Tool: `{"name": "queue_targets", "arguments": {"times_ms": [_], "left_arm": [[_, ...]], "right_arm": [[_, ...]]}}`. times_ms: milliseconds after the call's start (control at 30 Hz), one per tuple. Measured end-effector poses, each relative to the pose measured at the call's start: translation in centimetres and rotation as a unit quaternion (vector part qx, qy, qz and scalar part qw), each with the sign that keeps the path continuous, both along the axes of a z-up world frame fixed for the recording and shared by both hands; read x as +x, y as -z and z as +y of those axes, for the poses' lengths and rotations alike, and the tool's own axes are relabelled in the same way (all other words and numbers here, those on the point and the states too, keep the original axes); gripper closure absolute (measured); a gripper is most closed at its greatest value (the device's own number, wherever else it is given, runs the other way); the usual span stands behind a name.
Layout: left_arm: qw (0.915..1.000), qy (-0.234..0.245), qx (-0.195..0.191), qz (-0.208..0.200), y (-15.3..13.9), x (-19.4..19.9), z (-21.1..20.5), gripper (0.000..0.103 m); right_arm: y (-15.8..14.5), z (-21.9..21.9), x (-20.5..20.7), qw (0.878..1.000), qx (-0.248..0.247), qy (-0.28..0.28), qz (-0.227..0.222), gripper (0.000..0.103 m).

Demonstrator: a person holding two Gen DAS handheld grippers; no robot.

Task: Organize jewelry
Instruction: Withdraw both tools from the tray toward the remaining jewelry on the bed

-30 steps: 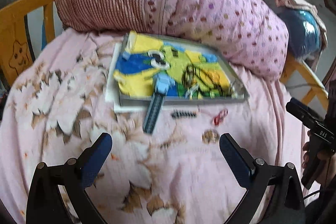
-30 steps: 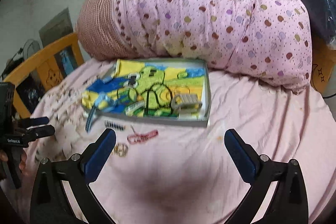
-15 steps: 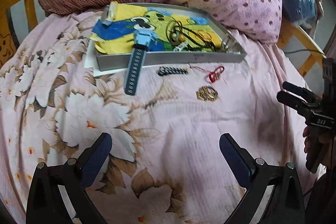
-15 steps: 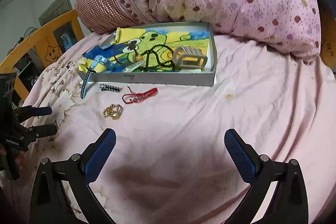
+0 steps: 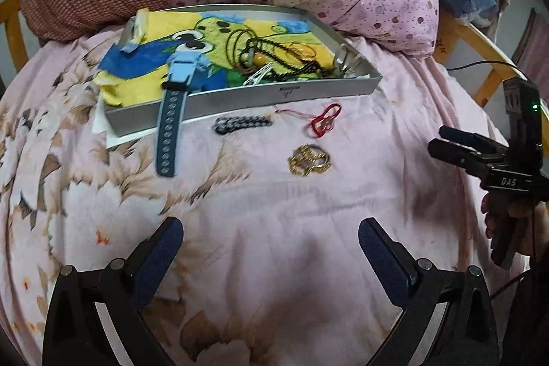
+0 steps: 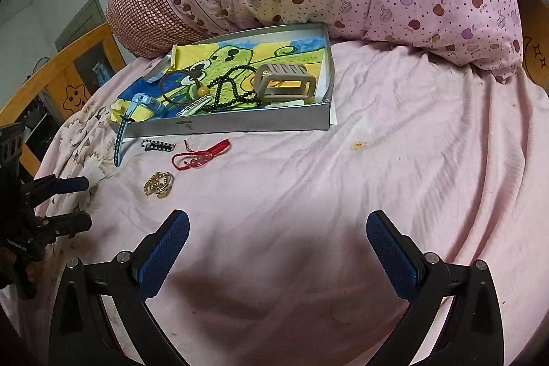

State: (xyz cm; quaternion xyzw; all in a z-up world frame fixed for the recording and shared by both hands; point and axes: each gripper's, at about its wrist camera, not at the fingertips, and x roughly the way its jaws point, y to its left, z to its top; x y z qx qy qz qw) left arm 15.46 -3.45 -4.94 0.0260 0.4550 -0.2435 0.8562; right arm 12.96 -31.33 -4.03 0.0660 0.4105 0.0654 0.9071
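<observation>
Pink floral bedsheet (image 5: 274, 211) lies under our left gripper (image 5: 267, 249), whose jaws stand wide apart and empty; ahead a blue watch strap (image 5: 168, 129) hangs over the front wall of the grey tray (image 5: 260, 96). Just right of it on the sheet lie a black-and-white bracelet (image 5: 242, 124), a red cord bracelet (image 5: 324, 122) and, nearer us, a gold chain (image 5: 308, 158). Our right gripper (image 6: 274, 249) hovers equally wide and empty.
</observation>
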Motion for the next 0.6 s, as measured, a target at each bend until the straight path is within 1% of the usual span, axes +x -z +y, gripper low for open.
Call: {"name": "queue_targets", "arguments": {"times_ms": [200,400,467,533,600], "left_arm": [[0.9997,0.004,-0.022,-0.001,0.1,1.1,-0.8,0.0],[0.999,0.028,-0.034,-0.01,0.0,2.0,-1.9,0.001],[0.9986,0.036,-0.039,-0.008,0.0,2.4,-2.1,0.003],[0.998,0.045,-0.045,-0.003,0.1,2.8,-2.4,0.012],[0.9973,0.054,-0.049,0.004,0.3,3.2,-2.8,0.017]], "right_arm": [[0.2,-0.5,0.9,1.0,0.008,0.0,-0.005,0.001],[0.6,-0.7,1.6,1.0,0.019,-0.008,-0.008,0.001],[0.7,-0.7,1.8,1.0,0.025,-0.012,-0.007,0.001],[0.8,-0.6,2.2,0.999,0.029,-0.02,-0.009,0.001],[0.7,-0.3,2.7,0.999,0.034,-0.029,-0.011,0.001]]}}
